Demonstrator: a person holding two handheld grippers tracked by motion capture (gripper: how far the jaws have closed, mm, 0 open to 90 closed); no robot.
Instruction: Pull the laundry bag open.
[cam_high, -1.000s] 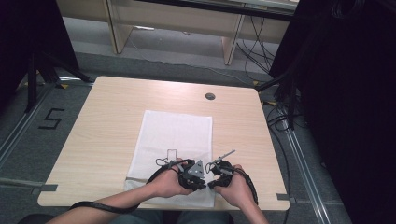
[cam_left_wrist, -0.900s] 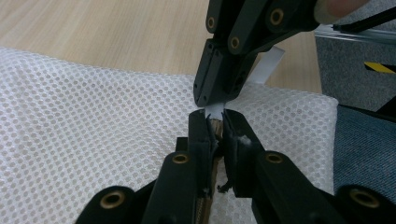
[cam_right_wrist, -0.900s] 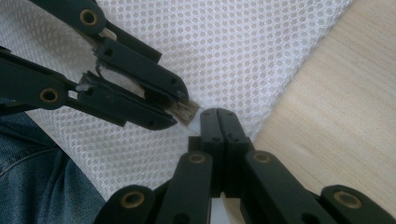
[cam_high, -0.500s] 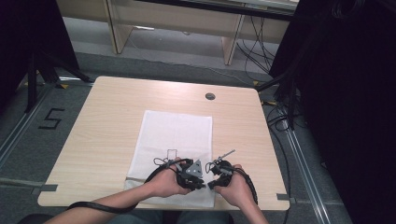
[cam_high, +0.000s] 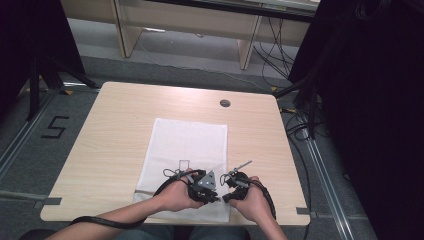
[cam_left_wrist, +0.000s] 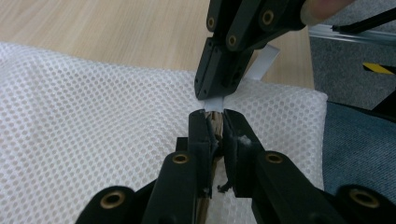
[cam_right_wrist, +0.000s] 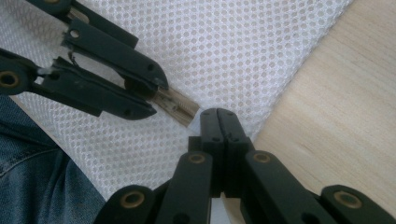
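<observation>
A white mesh bag (cam_high: 187, 145) lies flat on the wooden table (cam_high: 115, 135). Both grippers meet at its near right corner. My left gripper (cam_left_wrist: 215, 116) is shut on a tan ribbed strip (cam_left_wrist: 215, 127) at the bag's edge; in the right gripper view the same strip (cam_right_wrist: 177, 106) sticks out of those jaws. Facing it tip to tip, my right gripper (cam_right_wrist: 218, 114) is shut on a white tab (cam_left_wrist: 264, 60) that rises from the same corner. In the high view the left gripper (cam_high: 216, 196) and right gripper (cam_high: 227, 194) nearly touch, each held in a hand.
The table's near edge (cam_high: 165, 220) runs just behind the hands, with the person's denim-clad lap (cam_right_wrist: 37, 177) below it. A round cable hole (cam_high: 225, 103) sits at the table's far side. Cables (cam_high: 300, 130) lie on the floor at the right.
</observation>
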